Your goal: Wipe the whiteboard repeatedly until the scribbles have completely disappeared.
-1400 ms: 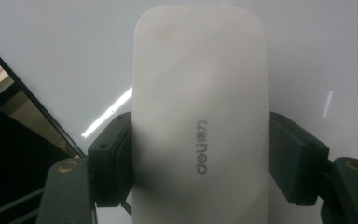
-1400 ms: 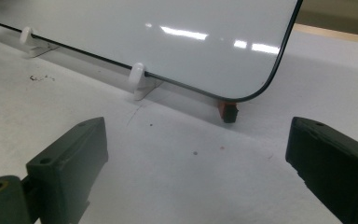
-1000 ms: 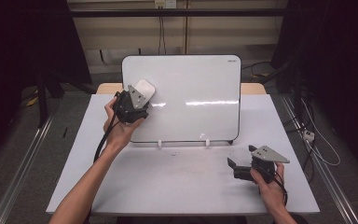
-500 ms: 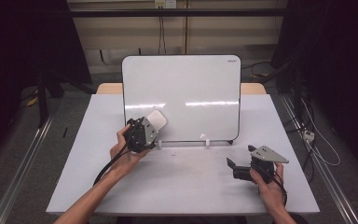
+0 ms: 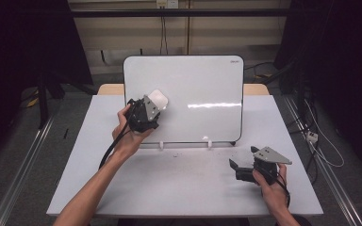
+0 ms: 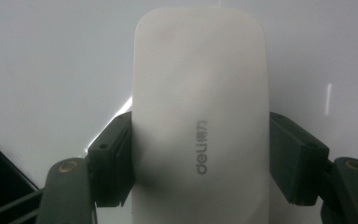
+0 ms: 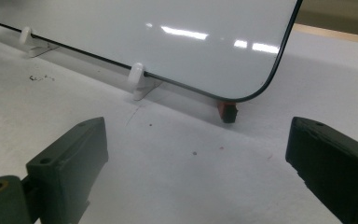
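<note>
A whiteboard stands upright on two white feet at the back of the white table. My left gripper is shut on a white eraser, held against the left part of the board. In the left gripper view the eraser with a grey logo sits between both jaws, pressed on the board. My right gripper rests open on the table at the front right, with nothing between its jaws. In the right gripper view the board's lower right corner lies ahead.
A small red and black object lies under the board's lower right corner. One white foot holds the board's bottom edge. Dark specks dot the table in front of the board. Metal rails run along both sides of the table.
The left gripper with the eraser went down to the board's bottom edge, then came back up and right onto the board's left part. The right gripper has stayed put.
</note>
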### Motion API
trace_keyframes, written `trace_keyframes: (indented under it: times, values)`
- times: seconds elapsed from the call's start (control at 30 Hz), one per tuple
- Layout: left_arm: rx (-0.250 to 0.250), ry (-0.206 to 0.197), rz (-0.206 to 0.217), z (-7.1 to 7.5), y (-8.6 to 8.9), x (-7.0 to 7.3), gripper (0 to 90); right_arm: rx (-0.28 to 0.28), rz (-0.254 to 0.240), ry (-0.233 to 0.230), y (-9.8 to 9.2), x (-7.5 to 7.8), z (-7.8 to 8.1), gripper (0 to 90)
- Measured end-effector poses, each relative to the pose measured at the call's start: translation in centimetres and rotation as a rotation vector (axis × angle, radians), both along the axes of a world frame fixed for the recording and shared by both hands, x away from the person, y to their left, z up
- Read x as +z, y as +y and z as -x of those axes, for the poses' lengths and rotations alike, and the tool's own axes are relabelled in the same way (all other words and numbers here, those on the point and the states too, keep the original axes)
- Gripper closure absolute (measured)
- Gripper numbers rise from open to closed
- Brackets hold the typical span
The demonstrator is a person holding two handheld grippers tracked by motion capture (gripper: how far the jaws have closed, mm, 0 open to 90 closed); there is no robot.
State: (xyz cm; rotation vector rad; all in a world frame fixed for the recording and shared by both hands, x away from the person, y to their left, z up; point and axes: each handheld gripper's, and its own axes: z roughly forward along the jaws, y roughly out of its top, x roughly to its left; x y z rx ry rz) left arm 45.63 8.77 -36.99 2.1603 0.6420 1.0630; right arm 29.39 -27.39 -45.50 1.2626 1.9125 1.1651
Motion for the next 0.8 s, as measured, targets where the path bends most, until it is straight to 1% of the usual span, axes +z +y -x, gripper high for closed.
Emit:
trace_keyframes:
  times: [0.07,0.13,0.23,0.27,0.3,0.37,0.4,0.47,0.53,0.6,0.67,0.7,0.73,0.77,0.8]
  values:
    - [0.004,-0.009,0.001,-0.7,-0.3,0.7,31.1,0.0,-0.003,0.002,0.0,0.0,0.0,5.6]
    - [0.008,-0.007,-0.002,-1.3,-0.5,1.4,31.1,0.001,-0.003,0.004,0.0,-0.1,-0.1,5.6]
    - [0.02,0.0,0.017,-2.3,-0.5,2.5,31.2,0.002,-0.005,0.002,-0.1,-0.1,0.0,5.6]
    - [0.031,0.011,0.038,-2.6,-0.4,2.8,31.1,0.003,-0.004,0.002,-0.1,-0.1,0.0,5.6]
    - [0.04,0.022,0.046,-2.9,-0.5,3.1,31.2,0.001,-0.003,0.002,-0.1,-0.1,0.0,5.6]
    - [0.05,0.012,0.047,-3.4,-0.5,3.7,31.1,0.001,-0.006,0.003,-0.1,-0.1,-0.1,5.6]
    - [0.054,0.012,0.06,-3.6,-0.4,4.1,31.1,0.001,-0.006,0.003,-0.1,-0.1,-0.1,5.6]
    - [0.064,0.007,0.072,-4.1,0.0,4.6,31.2,0.003,-0.005,0.004,-0.1,-0.1,-0.2,5.6]
    - [0.077,0.011,0.099,-4.5,0.6,4.9,31.1,0.005,-0.006,0.005,0.0,-0.2,-0.2,5.6]
    - [0.098,0.01,0.139,-4.7,1.4,5.1,31.1,0.003,-0.006,0.006,-0.1,-0.2,-0.2,5.6]
    - [0.106,0.013,0.161,-4.9,1.9,5.1,31.1,0.001,-0.01,0.011,-0.2,-0.2,-0.2,5.6]
    - [0.108,0.013,0.167,-4.9,1.9,5.0,31.1,0.0,-0.011,0.012,-0.2,-0.2,-0.2,5.6]
    - [0.108,0.013,0.161,-4.9,1.9,5.1,31.1,-0.001,-0.012,0.013,-0.2,-0.2,-0.2,5.6]
    - [0.103,0.013,0.165,-4.8,1.8,5.1,31.2,-0.002,-0.013,0.012,-0.2,-0.2,-0.2,5.6]
    - [0.103,0.022,0.168,-4.8,1.9,5.2,31.1,-0.003,-0.013,0.012,-0.2,-0.2,-0.2,5.6]
